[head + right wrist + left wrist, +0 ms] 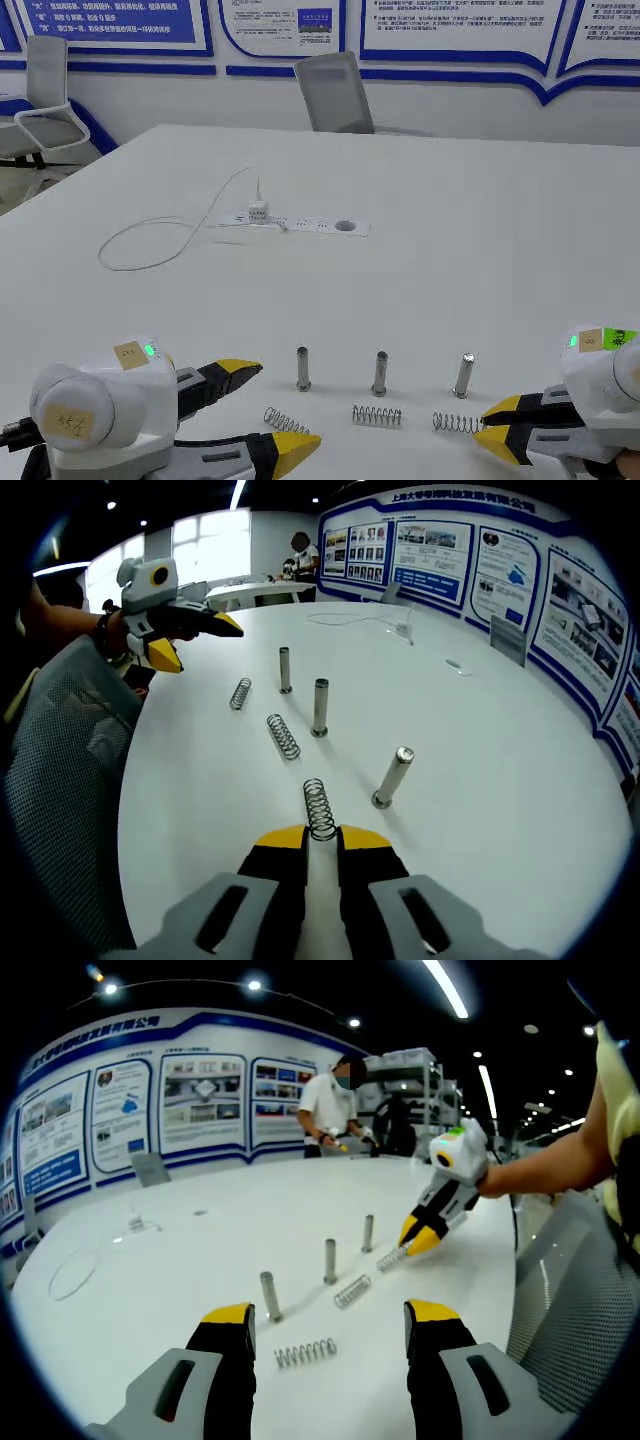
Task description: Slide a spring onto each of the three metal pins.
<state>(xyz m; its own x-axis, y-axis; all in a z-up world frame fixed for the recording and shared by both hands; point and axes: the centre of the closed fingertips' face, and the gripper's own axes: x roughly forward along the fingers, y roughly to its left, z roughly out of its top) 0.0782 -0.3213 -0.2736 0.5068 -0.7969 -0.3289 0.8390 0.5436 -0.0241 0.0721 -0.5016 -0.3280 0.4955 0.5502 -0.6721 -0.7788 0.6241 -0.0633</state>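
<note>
Left gripper (272,405): down at 7 o'clock in the head view, jaws spread wide, holding nothing. In its own view the left spring (305,1352) lies flat on the table between the two yellow tips, clear of both.
Right gripper (487,425): in at 5 o'clock in the head view, jaws drawn close and pinched on the near end coil of the right spring (319,810). That spring lies flat on the table and points away toward 12 o'clock in the right gripper view.
Pins: left pin (303,369), middle pin (380,373) and right pin (463,375) stand in a row, all three bare. The right one looks slightly tilted.
Springs: the middle spring (377,415) lies at 6 o'clock of the middle pin, just beside its base. The other two lie likewise below their pins.
Table (480,200): white top, with a power strip (300,225) at 12 o'clock of the pins, well apart from them.
Background: a grey chair (335,95) at the far edge.
</note>
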